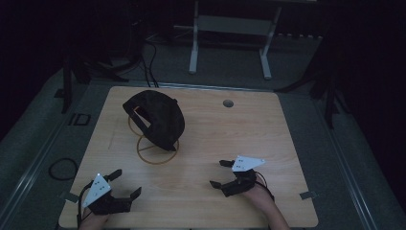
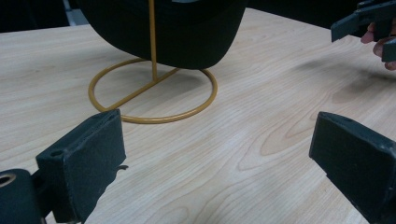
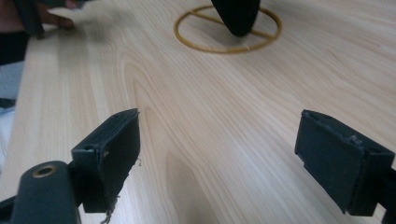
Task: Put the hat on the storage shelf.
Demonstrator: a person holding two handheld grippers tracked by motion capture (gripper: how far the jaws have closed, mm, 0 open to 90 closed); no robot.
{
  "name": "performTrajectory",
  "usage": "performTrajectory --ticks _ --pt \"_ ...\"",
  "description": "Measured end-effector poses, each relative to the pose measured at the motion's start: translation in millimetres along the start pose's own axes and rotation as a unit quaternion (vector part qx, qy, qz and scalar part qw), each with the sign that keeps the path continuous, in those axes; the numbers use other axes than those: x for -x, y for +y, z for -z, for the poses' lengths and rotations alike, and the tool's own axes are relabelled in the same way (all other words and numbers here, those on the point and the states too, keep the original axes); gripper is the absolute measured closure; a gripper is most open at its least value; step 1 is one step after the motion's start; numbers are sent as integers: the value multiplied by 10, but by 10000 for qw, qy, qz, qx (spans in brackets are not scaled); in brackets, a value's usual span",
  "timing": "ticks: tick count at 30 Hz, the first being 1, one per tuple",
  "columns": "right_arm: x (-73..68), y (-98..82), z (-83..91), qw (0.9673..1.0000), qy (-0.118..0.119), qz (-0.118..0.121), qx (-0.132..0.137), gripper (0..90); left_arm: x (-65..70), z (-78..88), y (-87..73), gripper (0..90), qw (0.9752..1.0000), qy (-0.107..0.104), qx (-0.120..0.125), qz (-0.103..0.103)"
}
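- High view: I see a black cap (image 1: pixel 158 117) on a gold wire stand (image 1: pixel 158 149), far left on the wooden table (image 1: pixel 230 143). Near me, left gripper (image 1: pixel 125 183) and right gripper (image 1: pixel 218 173), both with jaws apart.
- Left gripper view: jaws wide apart, empty; stand ring just beyond.
- Right gripper view: jaws apart, empty; ring far ahead.

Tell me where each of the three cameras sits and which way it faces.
High view: above the person's side, looking forward and down on the table; shows left gripper and right gripper.
Left gripper view: rides the left gripper, facing the black cap on its wire stand; own jaws apart.
Right gripper view: rides the right gripper, facing the stand; own jaws apart.
Both gripper views share the stand's ring base.
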State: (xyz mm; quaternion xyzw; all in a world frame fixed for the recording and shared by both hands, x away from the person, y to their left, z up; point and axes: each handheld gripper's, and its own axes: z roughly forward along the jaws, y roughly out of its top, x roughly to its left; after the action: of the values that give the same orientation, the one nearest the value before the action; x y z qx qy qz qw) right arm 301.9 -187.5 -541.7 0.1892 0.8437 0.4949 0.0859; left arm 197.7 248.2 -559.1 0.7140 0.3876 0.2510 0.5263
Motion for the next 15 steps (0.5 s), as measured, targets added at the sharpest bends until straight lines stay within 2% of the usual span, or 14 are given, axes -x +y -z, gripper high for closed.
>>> performTrajectory --ticks 3,8,15 --pt "9 -74 54 9999 -64 -81 -51 141 1 -4 0 38 10000 22 -29 -27" --pt "22 -176 124 9994 -255 -53 -248 140 9 -13 -2 38 10000 12 -47 -60" --pt "73 -282 238 9984 -441 -176 -296 140 23 -11 2 38 10000 12 -47 -80"
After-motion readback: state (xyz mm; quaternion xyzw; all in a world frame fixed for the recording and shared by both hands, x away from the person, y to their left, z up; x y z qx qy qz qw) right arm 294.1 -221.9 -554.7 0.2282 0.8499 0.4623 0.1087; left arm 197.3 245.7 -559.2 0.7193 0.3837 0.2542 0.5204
